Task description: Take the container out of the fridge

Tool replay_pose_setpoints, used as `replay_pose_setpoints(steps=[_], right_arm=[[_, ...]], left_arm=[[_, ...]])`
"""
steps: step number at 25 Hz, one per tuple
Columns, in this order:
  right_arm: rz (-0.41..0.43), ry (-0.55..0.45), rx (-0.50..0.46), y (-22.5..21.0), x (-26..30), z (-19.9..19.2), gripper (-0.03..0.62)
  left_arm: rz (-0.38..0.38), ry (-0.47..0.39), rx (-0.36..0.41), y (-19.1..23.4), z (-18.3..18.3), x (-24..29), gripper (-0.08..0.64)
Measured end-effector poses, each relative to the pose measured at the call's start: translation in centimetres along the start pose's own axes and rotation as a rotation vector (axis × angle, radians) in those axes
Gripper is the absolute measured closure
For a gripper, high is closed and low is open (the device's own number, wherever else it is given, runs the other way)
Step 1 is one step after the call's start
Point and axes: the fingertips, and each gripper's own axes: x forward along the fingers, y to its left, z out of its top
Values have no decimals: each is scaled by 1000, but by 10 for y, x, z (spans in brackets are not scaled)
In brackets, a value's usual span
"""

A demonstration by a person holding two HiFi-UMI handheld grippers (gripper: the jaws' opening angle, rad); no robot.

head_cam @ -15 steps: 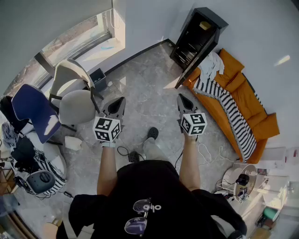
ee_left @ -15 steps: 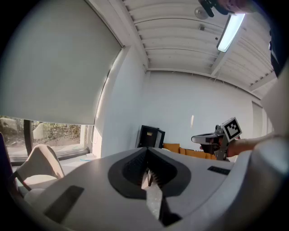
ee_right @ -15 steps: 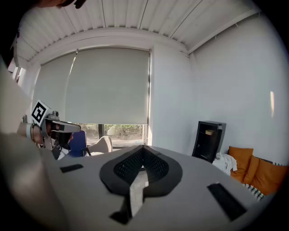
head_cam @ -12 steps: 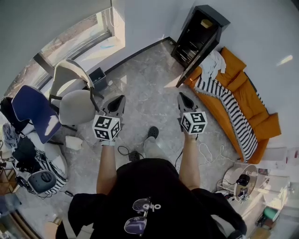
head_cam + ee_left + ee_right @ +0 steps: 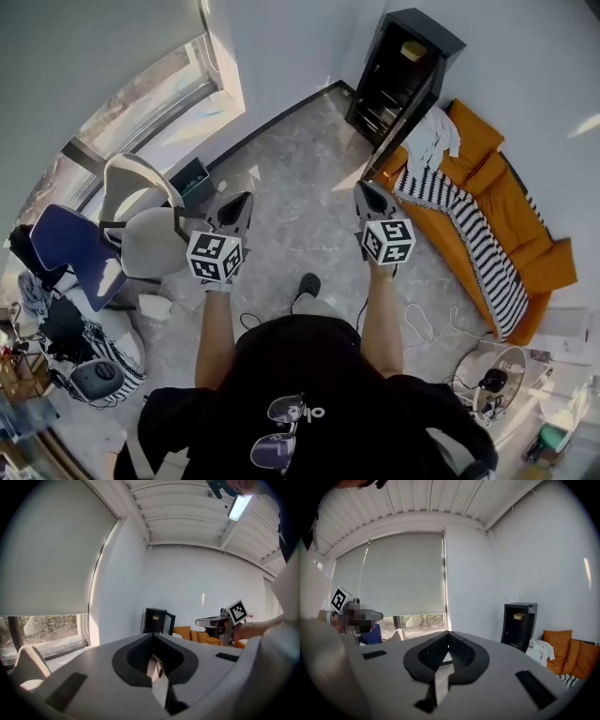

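A black fridge (image 5: 403,66) stands against the far wall with its door swung open. On its upper shelf sits a small yellow container (image 5: 413,50), also seen as the container (image 5: 519,616) in the right gripper view and faintly as the container (image 5: 155,617) in the left gripper view. My left gripper (image 5: 246,197) and right gripper (image 5: 359,186) are held side by side at waist height, well short of the fridge and pointing toward it. Both have their jaws together with nothing between them. The left gripper (image 5: 151,641) and the right gripper (image 5: 448,633) each show tips that meet.
An orange sofa (image 5: 506,197) with a striped blanket (image 5: 459,216) and a white cloth (image 5: 433,131) stands right of the fridge. White and blue chairs (image 5: 141,216) and clutter are at the left, by the window (image 5: 141,103). Cables (image 5: 422,323) lie on the marble floor.
The person has stepped forward: fridge and sofa sit a little nearer, the chairs have slid back left. Both grippers keep the same shut pose.
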Motion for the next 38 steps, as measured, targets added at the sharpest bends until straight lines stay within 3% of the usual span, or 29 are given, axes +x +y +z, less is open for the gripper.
replay_pose_setpoints(steps=[10, 23, 30, 38], right_arm=[[7, -26, 31, -88, 36, 8, 584], [-83, -15, 43, -168, 78, 12, 584], [-126, 12, 51, -207, 150, 20, 584], [-164, 27, 49, -237, 262, 58, 584]], left_arm=[[-40, 4, -2, -25, 21, 113, 558], [-177, 37, 0, -42, 29, 245, 558], [-228, 45, -11, 3, 41, 320, 558], [-260, 40, -26, 101, 70, 402, 558]])
